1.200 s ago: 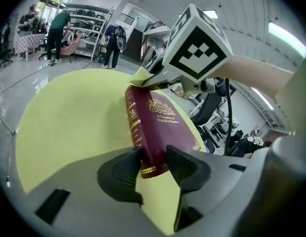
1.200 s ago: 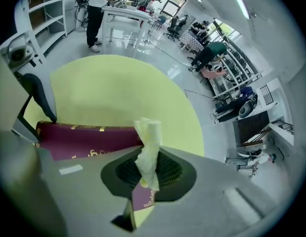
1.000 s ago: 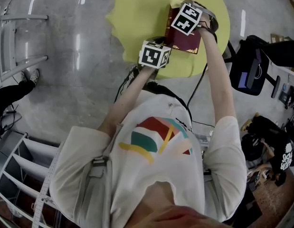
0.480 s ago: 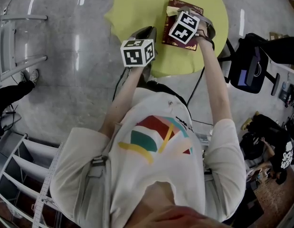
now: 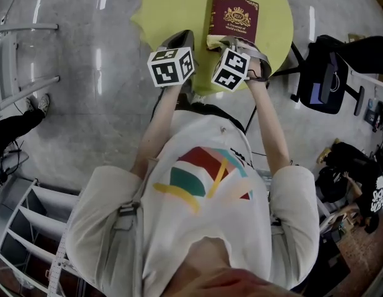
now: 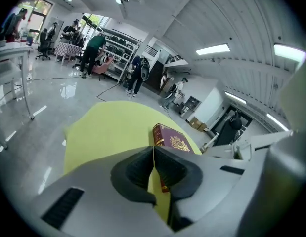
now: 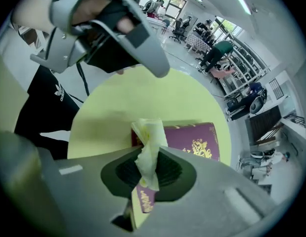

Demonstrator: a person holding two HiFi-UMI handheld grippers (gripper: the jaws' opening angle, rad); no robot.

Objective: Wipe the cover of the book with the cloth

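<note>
One yellow table on a glossy floor bears a book. The right gripper pinches cloth; the left gripper has just closed, empty.

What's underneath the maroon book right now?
The book lies flat on the round yellow table; bare tabletop shows on both sides. Anything directly beneath it is hidden by the book itself. The cloth hides its near corner.
</note>
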